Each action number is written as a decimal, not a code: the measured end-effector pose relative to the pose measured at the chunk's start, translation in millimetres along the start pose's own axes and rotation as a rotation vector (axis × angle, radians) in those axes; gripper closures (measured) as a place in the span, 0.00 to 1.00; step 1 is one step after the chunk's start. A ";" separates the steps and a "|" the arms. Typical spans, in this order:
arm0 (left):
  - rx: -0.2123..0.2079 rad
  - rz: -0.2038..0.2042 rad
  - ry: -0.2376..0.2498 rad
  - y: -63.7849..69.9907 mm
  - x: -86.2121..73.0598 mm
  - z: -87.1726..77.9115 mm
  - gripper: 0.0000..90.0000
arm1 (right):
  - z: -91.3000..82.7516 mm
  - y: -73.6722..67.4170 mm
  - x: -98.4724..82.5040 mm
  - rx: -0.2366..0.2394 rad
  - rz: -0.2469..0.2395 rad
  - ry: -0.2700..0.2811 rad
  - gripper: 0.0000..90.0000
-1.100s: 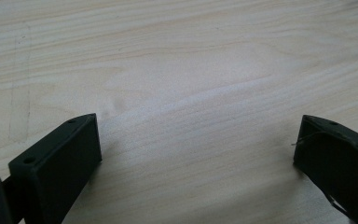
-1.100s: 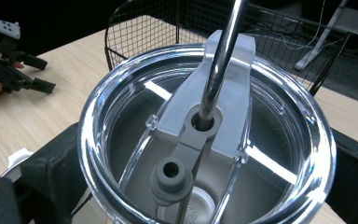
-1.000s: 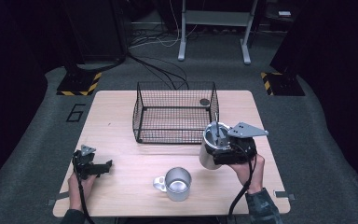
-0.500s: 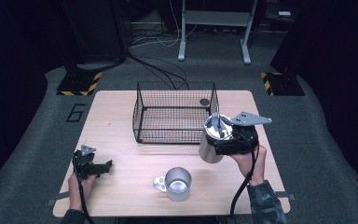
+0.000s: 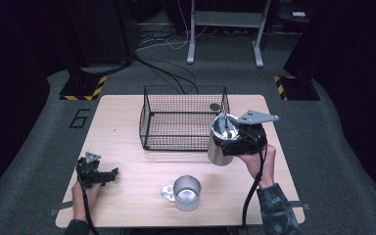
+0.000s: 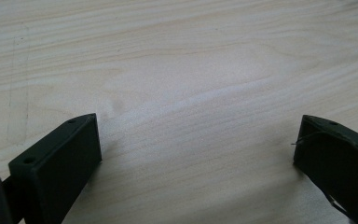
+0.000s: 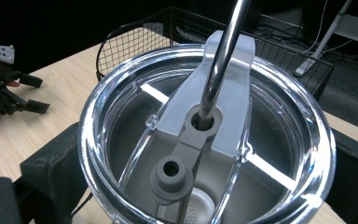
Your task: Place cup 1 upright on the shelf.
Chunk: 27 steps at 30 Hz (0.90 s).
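Stainless steel forms the body of the tumbler [image 5: 219, 147], which the right gripper [image 5: 238, 139] clamps across its upper part, one black jaw on either side, just below the clear lid [image 7: 205, 135]. The tumbler hangs lifted above the wooden table [image 5: 127, 122], beside the front right corner of the wire basket [image 5: 183, 117]. The grip near the top probably leaves the base free for setting down, and holding it at basket height suggests a transfer over the basket's wall. Whether the base touches the table cannot be told from the high view.

The lid is transparent plastic with a thick rim. A grey bar crosses it, and a metal straw [image 7: 221, 51] passes through a hole in that bar. A grey rubber plug [image 7: 170, 175] sits near the bar's lower end. The interior below appears brushed and dull.

The left gripper [image 5: 108, 175] rests at the front left of the table, its jaws [image 6: 56, 163] spread wide over bare wood and holding nothing, presumably parked out of the way. A steel mug [image 5: 185, 192] with a side handle stands upright near the front edge, well apart from both grippers.
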<state>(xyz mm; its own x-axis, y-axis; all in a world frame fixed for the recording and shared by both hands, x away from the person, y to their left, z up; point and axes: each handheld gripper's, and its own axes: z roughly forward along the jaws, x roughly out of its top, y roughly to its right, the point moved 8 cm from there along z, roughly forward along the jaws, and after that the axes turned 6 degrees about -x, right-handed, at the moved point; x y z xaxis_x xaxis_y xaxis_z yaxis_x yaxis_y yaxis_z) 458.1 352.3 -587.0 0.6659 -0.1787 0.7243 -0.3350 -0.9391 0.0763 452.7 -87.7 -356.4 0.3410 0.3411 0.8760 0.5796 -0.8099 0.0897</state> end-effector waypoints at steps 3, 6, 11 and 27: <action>0.000 0.001 -0.001 -0.1 0.0 -0.1 0.01 | 1.8 1.5 5.4 0.005 0.006 0.003 0.04; 0.000 0.001 -0.001 -0.1 0.0 0.0 0.01 | 4.1 4.4 11.2 0.009 0.001 0.002 0.04; 0.000 0.001 0.000 -0.1 0.0 0.0 0.01 | 8.8 6.5 20.3 0.006 -0.003 -0.005 0.04; 0.000 0.004 0.006 -0.1 0.2 0.2 0.01 | 25.0 8.8 46.8 0.000 -0.037 0.003 0.04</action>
<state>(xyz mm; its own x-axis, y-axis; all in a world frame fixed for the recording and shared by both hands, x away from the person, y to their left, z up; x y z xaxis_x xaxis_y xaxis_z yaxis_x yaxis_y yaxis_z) 458.4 352.3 -587.0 0.6609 -0.1805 0.7285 -0.3375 -0.9385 0.0736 492.2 -66.9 -326.4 0.3167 0.3693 0.8737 0.5919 -0.7967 0.1222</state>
